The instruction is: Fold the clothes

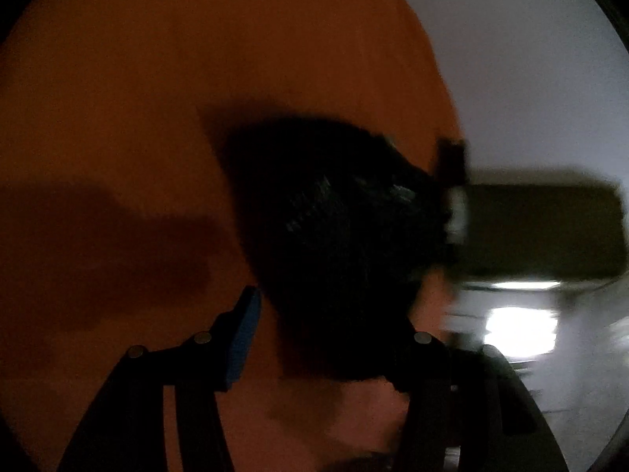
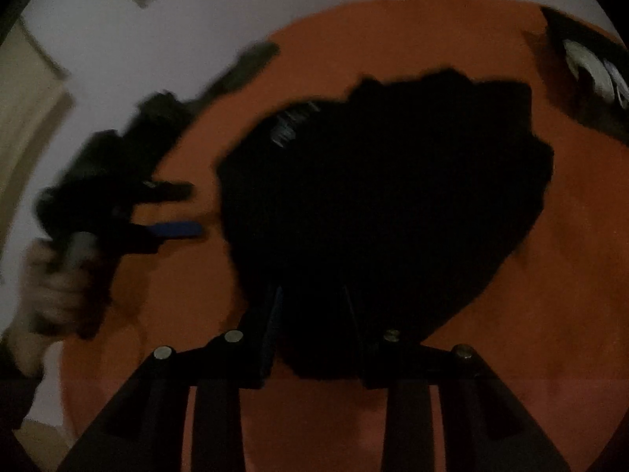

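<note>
Orange surface [image 2: 511,275]; right view alone shows left gripper [image 2: 184,208], jaws spread, empty.

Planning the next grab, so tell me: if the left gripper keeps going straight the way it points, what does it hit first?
Most likely the black garment, bunched on the orange surface straight ahead of the left gripper. Its open jaws look empty; depth is unclear in the dark, blurred view.

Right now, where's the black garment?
The black garment lies bunched on the orange table, centred in the right wrist view just ahead of the right gripper, with the left gripper to its left.
</note>
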`<state>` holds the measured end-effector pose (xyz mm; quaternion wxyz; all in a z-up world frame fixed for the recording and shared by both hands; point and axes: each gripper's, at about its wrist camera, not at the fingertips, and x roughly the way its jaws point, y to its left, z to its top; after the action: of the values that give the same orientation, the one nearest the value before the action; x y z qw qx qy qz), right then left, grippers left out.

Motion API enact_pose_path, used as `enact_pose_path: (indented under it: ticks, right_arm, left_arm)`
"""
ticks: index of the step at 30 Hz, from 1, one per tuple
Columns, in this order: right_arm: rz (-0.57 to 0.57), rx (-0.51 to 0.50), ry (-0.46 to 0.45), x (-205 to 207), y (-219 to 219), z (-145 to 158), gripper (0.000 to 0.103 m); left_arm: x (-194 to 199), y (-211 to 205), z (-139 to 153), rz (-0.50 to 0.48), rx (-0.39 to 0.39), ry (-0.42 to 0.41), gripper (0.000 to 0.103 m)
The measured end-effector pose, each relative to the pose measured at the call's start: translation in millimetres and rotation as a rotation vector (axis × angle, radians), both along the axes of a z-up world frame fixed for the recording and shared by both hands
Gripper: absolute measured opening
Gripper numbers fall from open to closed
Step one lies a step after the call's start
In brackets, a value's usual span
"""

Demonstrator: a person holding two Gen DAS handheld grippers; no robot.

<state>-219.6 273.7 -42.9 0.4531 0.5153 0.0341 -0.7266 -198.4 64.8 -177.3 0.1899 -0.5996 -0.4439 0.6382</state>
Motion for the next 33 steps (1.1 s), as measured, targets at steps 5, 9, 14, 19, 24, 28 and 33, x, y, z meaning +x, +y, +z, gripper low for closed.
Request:
enact_pose_path:
  ticks: [5, 9, 14, 19, 24, 28, 33]
  right_arm:
    - [-0.015, 0.040, 0.002, -1, -3, -14, 0.010]
    - [0.016, 0.061, 0.042, -3, -6, -16, 0.008]
    - [0.010, 0.080, 0.045, -11, -20, -36, 0.001]
    - [-0.024, 0.062, -0.005, -18, -11, -30, 0.000]
    - [-0.003, 0.013, 0.044, -5, -10, 6, 0.000]
    - [0.028, -0.053, 0.085, 6, -37, 35, 0.000]
    - [0.143, -0.024, 0.061, 14, -80, 8, 0.000]
  left_arm:
    - [2, 22, -25, 0.025, -0.050, -0.037, 0.051]
    - [-8, 5, -18, 0.143, -0.054, -0.037, 0.023]
    - [-14, -32, -7, 0.270, -0.117, -0.002, 0.023]
    - [-17, -89, 14, 0.372, -0.168, 0.041, 0.022]
    - [8, -53, 33, 0.188, -0.110, 0.096, 0.049]
    - [11, -11, 34, 0.038, -0.136, 0.119, 0.049]
    - [-15, 13, 19, 0.015, -0.286, 0.101, 0.045]
